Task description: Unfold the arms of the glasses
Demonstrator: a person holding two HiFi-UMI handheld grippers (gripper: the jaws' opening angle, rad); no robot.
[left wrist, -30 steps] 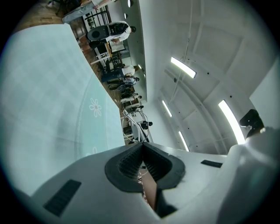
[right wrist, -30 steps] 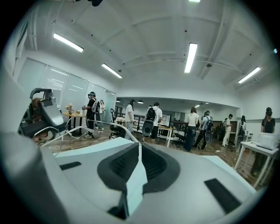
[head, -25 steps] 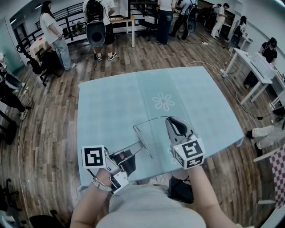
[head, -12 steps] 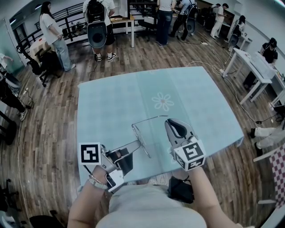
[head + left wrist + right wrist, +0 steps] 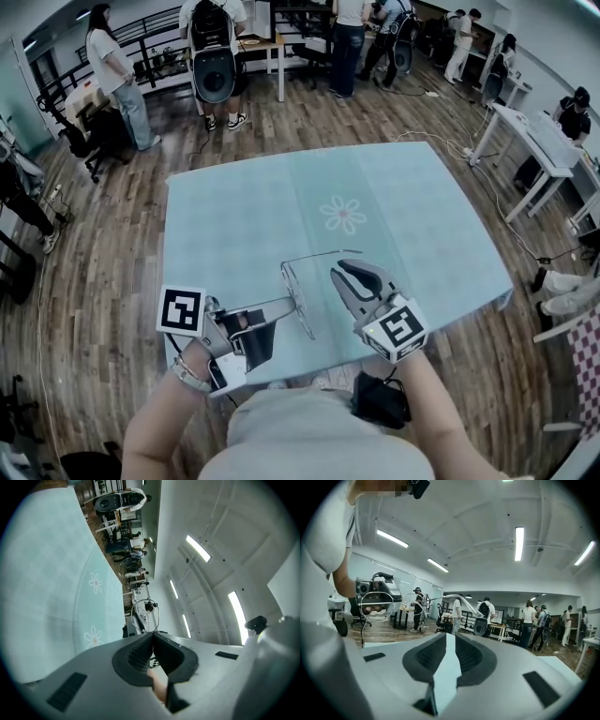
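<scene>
Left hand-held gripper [image 5: 287, 305]: clenched. In its own view the jaws met at the tips [image 5: 152, 634], and the thin wire-rimmed clear glasses [image 5: 146, 616] rose directly from that point. From the head view I noted this hand-held gripper lying roughly level, tip against the front frame of the glasses [image 5: 298, 298].

Glasses: held over the near part of the bench [image 5: 244, 216], which was covered by a pale blue-green checked cloth with a white flower print [image 5: 344, 214]. Whether the frame touched the cloth could not be determined. One slim temple arm [image 5: 323, 254] stood swung out from the frame, reaching across towards my right side.

Right hand-held gripper [image 5: 337, 270]: released. Its jaws had just been opening, and its own view showed a narrow gap [image 5: 447, 637] with nothing in it but the cloth beyond. The curved end of the temple arm [image 5: 464, 601] lay just past the jaw tips, clear of both pads. The round lenses [image 5: 375, 605] showed to the left in that view, with the left hand-held gripper behind them.

Surroundings: wood-plank floor [image 5: 112, 244] around the bench; several people stood at the far end of the room
</scene>
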